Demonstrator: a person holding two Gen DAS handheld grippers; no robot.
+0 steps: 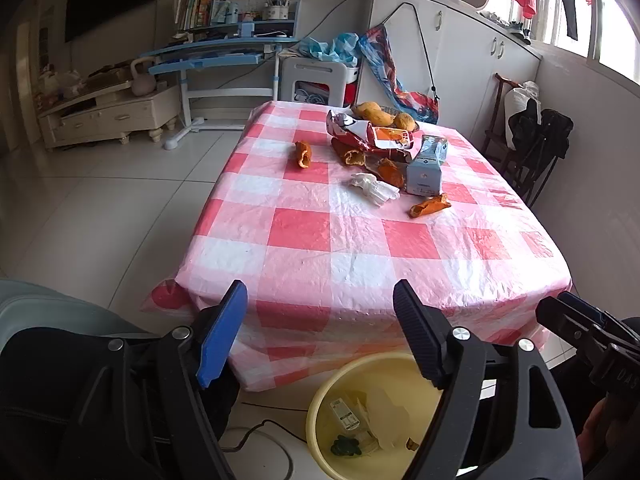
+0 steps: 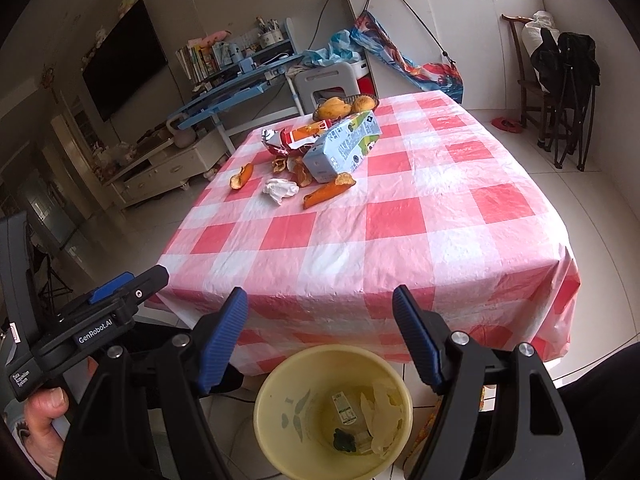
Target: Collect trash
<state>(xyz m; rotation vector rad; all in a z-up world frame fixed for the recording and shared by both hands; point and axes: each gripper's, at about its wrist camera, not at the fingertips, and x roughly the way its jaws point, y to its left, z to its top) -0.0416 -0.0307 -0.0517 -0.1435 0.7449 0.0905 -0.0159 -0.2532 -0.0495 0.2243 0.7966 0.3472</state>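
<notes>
Pink-and-white checked cloth covered the counter. At its near edge, on the floor, stood a yellow bin holding scraps, with the left claw and right claw above it, both spread wide and empty. Toward the counter's far end lay a carton, a crumpled wrapper, a tissue and orange peels.

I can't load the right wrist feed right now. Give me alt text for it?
An open, empty right hand-held gripper hangs above a round yellow plastic waste bin on the floor, already holding some trash. Beyond it, a table under a red-and-white checked plastic cloth carries orange peels, a crumpled white tissue and a pale blue drink carton.
</notes>
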